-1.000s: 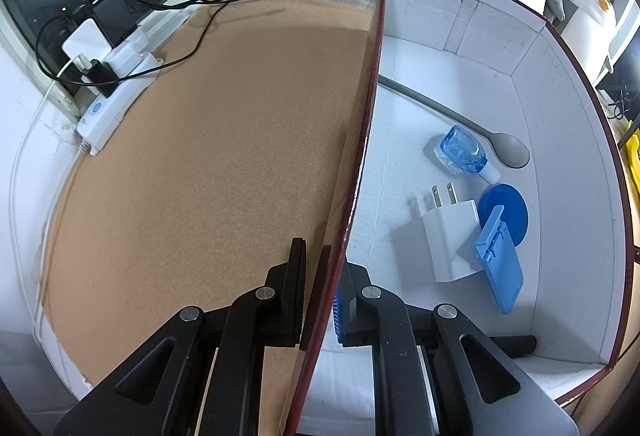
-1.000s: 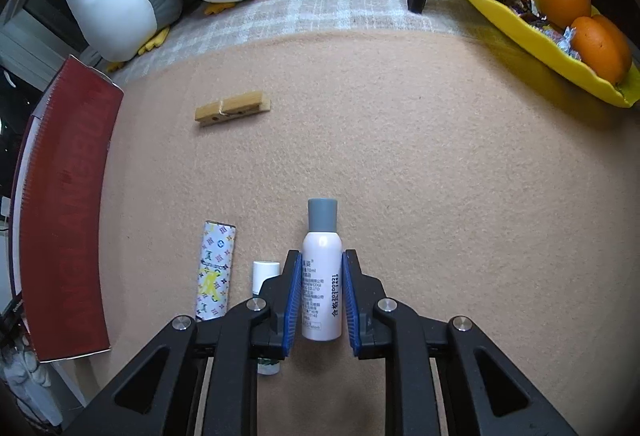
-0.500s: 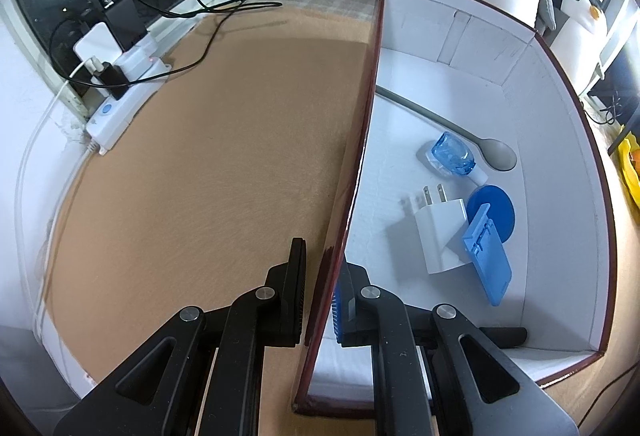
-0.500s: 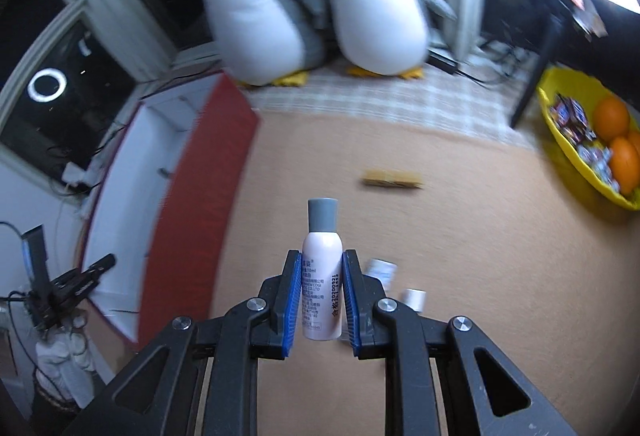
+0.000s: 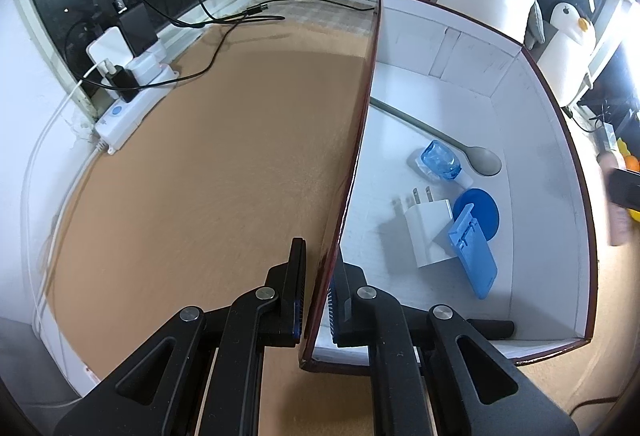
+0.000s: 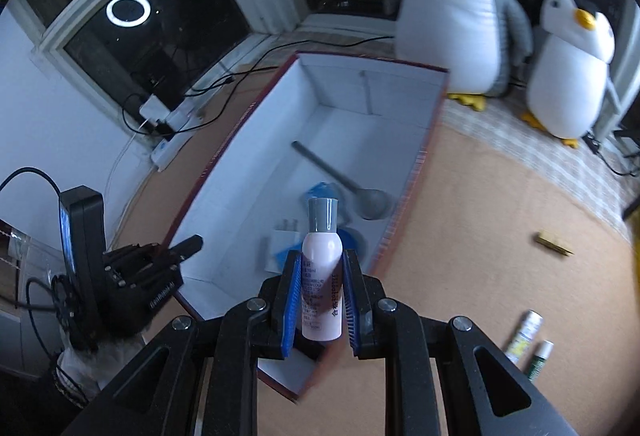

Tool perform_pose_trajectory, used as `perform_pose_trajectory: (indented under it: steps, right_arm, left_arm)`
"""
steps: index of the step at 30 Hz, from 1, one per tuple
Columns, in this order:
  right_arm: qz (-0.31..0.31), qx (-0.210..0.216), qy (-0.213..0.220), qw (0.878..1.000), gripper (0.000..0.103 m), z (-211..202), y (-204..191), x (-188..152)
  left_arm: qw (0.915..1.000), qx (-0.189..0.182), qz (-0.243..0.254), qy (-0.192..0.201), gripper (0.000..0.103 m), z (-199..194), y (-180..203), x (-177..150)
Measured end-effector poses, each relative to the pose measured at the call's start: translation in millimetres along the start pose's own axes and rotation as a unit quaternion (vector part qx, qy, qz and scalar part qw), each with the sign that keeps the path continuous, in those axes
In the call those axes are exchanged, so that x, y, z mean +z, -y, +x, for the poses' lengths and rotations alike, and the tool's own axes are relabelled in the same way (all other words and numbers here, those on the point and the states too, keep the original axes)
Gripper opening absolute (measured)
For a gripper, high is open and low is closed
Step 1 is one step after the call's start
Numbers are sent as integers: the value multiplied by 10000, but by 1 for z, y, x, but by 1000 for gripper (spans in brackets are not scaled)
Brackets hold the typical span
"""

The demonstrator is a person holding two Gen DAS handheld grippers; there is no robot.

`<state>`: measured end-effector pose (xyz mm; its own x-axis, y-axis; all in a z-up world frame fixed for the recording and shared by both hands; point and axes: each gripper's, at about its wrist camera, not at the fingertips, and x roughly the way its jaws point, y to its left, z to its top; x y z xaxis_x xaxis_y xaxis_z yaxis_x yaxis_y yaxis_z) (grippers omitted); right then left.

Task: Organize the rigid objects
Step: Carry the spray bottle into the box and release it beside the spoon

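My right gripper (image 6: 322, 276) is shut on a white spray bottle (image 6: 322, 288) with a grey cap and holds it in the air over the near right wall of the red box (image 6: 416, 172). My left gripper (image 5: 318, 276) is shut on the box's left wall (image 5: 352, 172), near its front corner. Inside the white-lined box lie a grey spoon (image 5: 476, 156), a small blue bottle (image 5: 440, 160), a white plug charger (image 5: 430, 232), a blue round lid (image 5: 480, 212) and a blue flat case (image 5: 474, 256). The left gripper also shows in the right wrist view (image 6: 176, 252).
On the tan mat to the right lie a wooden clothespin (image 6: 554, 243), a patterned tube (image 6: 522, 336) and a small green-white tube (image 6: 540, 360). Two plush penguins (image 6: 452, 4) stand behind the box. A power strip with cables (image 5: 128, 104) sits at the left edge.
My right gripper has lifted the spray bottle off the mat and swung it left, over the box. My left gripper keeps its hold on the box wall.
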<state>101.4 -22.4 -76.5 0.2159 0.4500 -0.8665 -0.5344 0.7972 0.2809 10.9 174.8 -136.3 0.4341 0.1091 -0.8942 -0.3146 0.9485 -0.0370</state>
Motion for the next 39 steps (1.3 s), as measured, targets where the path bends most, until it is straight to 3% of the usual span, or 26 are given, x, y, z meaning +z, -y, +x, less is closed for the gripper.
perform_pose_trajectory:
  steps: [10,20,35,39]
  right_arm:
    - [-15,124,-445,9989,18,63,-40,30]
    - [61,-96,-789,9968,18,108,-52,53]
    - [62,-262,-903,9956,18,129,-53,58]
    - [54,-276,-856,9959,24,126,-52,59]
  left_arm:
    - [9999,-110,-49,78,7,-2,-4,-1]
    - [9997,-221,-89,105,7,-3,-7,-3]
    - [9997,-218,-83,107,7,-3,-6,-3]
    - [9997,-197,-74,105,7,-3,-5,-2]
